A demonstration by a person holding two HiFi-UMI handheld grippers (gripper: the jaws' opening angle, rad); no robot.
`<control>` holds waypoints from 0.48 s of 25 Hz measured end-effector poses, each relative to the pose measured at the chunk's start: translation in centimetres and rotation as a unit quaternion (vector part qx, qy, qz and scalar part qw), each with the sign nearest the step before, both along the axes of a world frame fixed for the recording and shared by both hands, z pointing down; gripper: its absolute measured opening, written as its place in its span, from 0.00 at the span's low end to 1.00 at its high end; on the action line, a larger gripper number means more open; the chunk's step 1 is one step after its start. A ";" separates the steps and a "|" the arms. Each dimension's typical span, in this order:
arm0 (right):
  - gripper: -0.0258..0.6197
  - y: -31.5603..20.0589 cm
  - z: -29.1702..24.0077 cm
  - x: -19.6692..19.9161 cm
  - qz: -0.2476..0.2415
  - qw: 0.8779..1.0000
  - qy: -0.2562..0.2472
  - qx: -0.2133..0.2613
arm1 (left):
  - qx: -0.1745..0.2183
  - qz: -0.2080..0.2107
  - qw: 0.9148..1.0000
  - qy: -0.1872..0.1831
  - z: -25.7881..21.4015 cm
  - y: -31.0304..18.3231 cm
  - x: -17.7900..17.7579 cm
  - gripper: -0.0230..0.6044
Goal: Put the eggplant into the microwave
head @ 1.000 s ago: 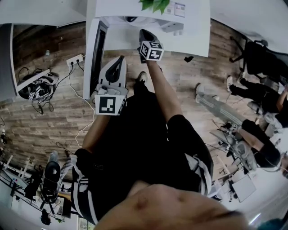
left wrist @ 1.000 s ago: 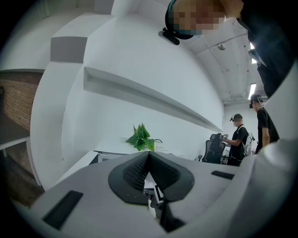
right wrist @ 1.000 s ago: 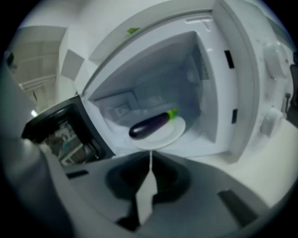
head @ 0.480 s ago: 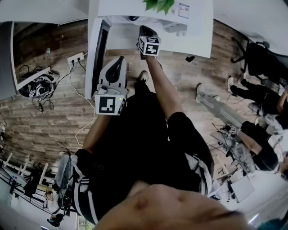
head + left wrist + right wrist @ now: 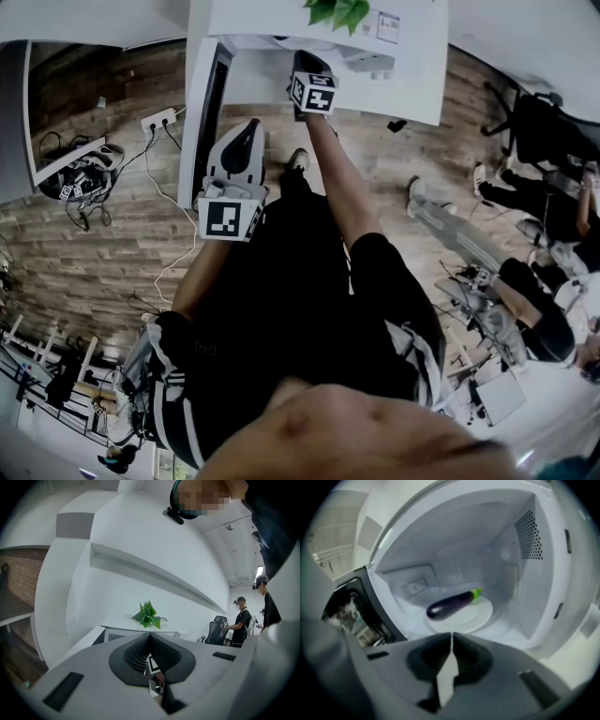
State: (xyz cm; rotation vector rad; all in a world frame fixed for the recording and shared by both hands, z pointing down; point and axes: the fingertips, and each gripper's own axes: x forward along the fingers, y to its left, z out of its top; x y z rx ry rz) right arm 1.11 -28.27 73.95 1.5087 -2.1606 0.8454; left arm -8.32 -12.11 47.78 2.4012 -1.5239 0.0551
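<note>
the eggplant (image 5: 452, 604) lies on its side on the round white turntable (image 5: 485, 617) inside the microwave (image 5: 543, 588). in the right gripper view its dark purple body slants from lower left to upper right, with the green stem end toward the back right. the microwave's dark-framed door (image 5: 354, 609) stands swung open at the left. a patch of small holes shows high on the right inner wall

the right gripper (image 5: 451, 638) is just outside the mouth of the cavity, aimed in and downward at the turntable. its jaws are pressed together with nothing between them, and it is apart from the eggplant. in the head view this gripper is at the end of an outstretched arm at the white counter (image 5: 412, 75), with its marker cube facing up

the left gripper (image 5: 149, 637) also has its jaws pressed together at the tips and is empty. in the head view it is held lower and closer to the person's body, beside the edge of the open door. its own view looks across the room past a leafy green plant (image 5: 147, 615) on the counter. far to the right a person in dark clothes (image 5: 241, 620) stands near an office chair (image 5: 216, 631). the head view shows a wood-plank floor (image 5: 94, 244) below, with a white power strip (image 5: 156, 123) and cables left of the door
</note>
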 end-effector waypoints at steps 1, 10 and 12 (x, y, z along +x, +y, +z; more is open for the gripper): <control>0.10 -0.1 0.0 0.0 0.001 1.000 -0.001 -0.001 | 0.000 0.000 1.000 0.001 0.0 0.0 0.0 0.09; 0.10 -1.0 0.3 0.3 0.007 1.000 -0.010 -0.001 | -0.001 0.001 1.000 0.000 0.4 0.0 0.3 0.09; 0.10 -1.2 0.3 0.4 0.007 1.000 -0.009 -0.002 | -0.002 0.000 1.000 0.000 0.4 0.0 0.3 0.09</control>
